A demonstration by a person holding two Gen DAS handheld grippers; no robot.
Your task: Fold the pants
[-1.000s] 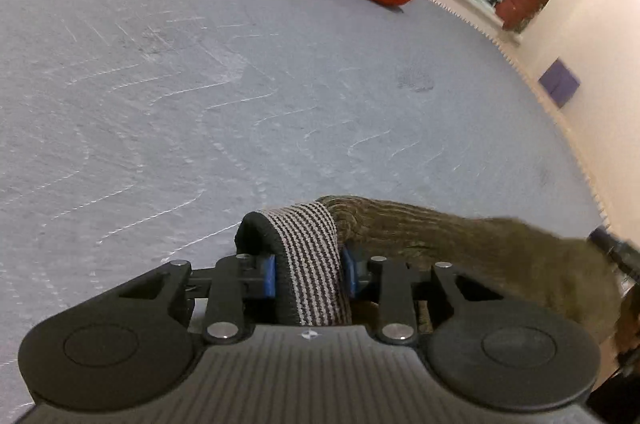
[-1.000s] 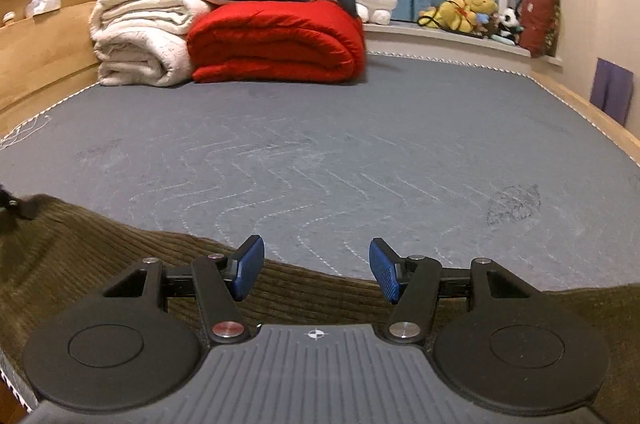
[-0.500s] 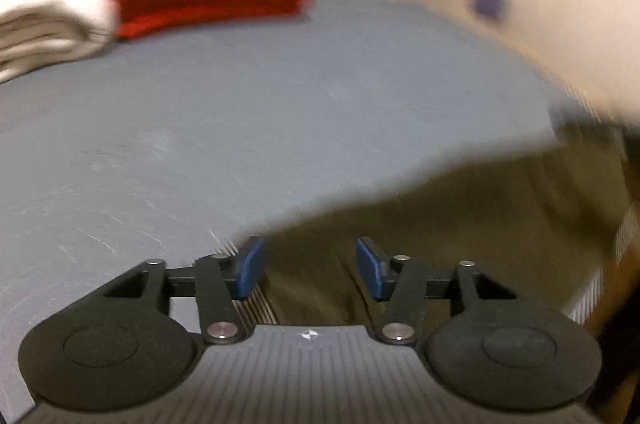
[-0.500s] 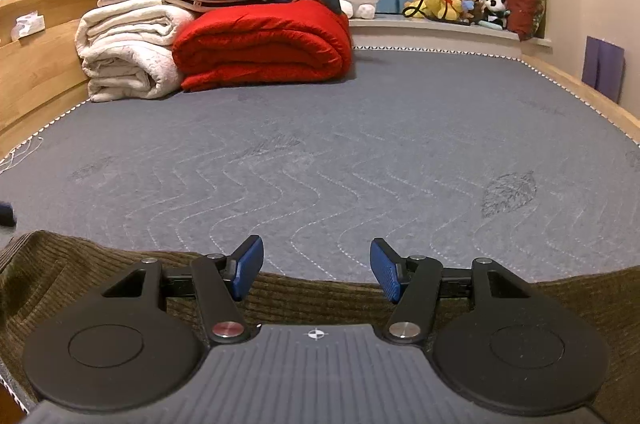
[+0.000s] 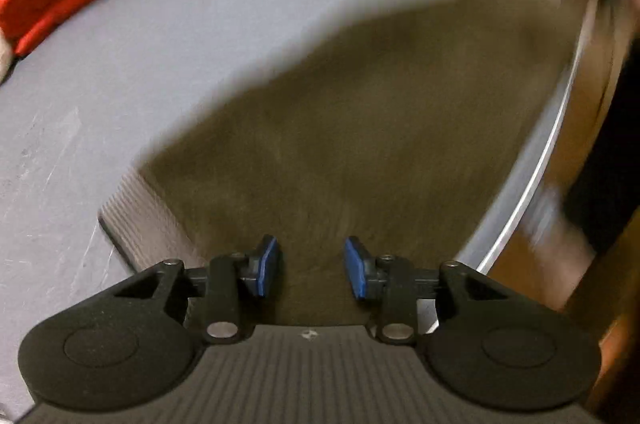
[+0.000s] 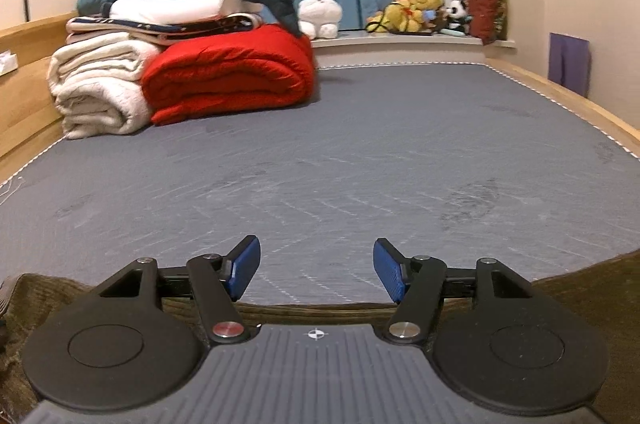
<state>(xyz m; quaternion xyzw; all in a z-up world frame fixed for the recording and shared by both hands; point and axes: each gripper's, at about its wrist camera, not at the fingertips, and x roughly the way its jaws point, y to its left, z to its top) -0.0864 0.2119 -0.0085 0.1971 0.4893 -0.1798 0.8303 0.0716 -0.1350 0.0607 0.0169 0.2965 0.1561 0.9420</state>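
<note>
Left wrist view: smeared by motion, looking down on the pants, brown corduroy spread flat on the grey mattress. A second ago, clamped on the striped waistband; now let go, left gripper part open with nothing between the blue pads, jaws having just eased in a little after opening. Waistband lying flat to the left of that gripper, close by but apart from the near pad; brown cloth directly under and ahead of the gap. Meaning, as a judgement: one fold laid down and released, next grasp point being sought. Right wrist view: sharp, aimed across the mattress toward the red quilt and white blankets at the far end. Right gripper wider than a second ago, jaws just having opened further, pads bare, only mattress seen through the gap. Pants below and behind those pads, a corduroy edge running under the gripper body and out to both sides, more of it showing on the right. No contact visible between cloth and pads. Likely next: lower onto that near edge to pinch it, though not yet begun.
</note>
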